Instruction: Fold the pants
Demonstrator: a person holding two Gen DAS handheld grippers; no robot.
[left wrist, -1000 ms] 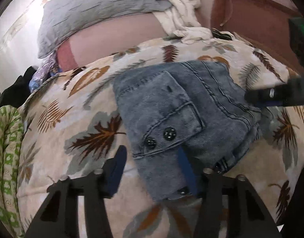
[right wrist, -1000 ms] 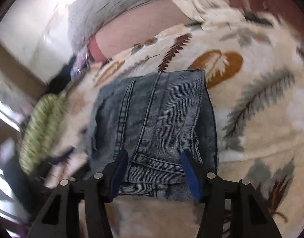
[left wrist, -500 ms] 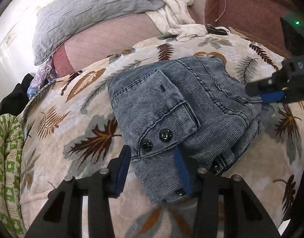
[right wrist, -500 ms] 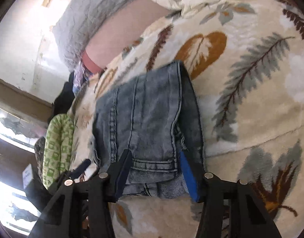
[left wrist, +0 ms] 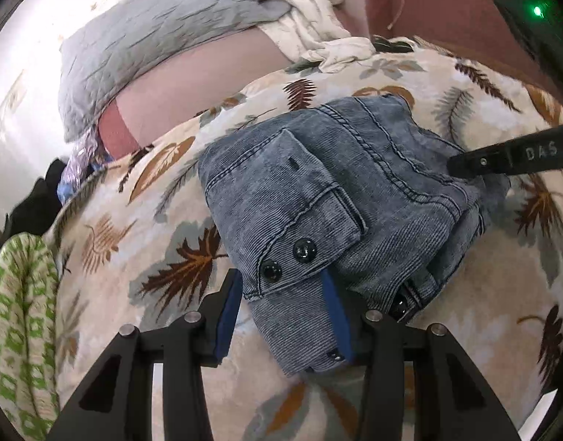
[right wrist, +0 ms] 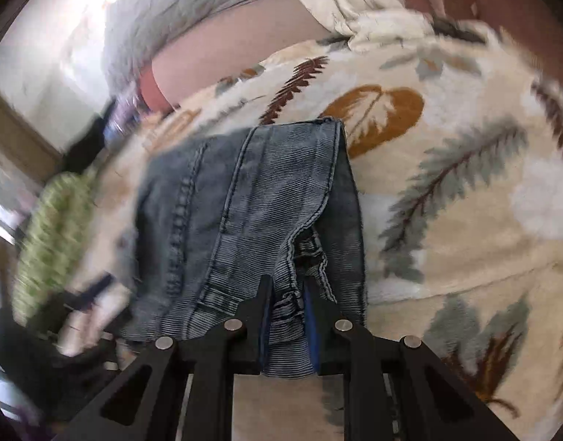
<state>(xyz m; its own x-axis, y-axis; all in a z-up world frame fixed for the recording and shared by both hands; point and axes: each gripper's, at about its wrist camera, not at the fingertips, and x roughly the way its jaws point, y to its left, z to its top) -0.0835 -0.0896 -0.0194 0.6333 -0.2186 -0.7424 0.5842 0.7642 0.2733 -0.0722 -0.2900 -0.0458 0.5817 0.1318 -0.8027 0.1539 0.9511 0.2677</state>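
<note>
Pinching folded pants (right wrist: pixel 252 202), right hand-held gripper (right wrist: pixel 287 294); left hand-held gripper (left wrist: pixel 281 294) spread, straddling them.

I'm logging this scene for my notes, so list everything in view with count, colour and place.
folded jeans: one, faded blue, middle of blanket
blanket: one, cream with leaf print, under jeans
pillow: one, grey, far left
crumpled cloth: one, cream, behind jeans
patterned fabric: one, green and white, left edge
left hand-held gripper: one, black with blue pads, open around the jeans' near corner
right hand-held gripper: one, black with blue pads, shut on jeans edge
</note>
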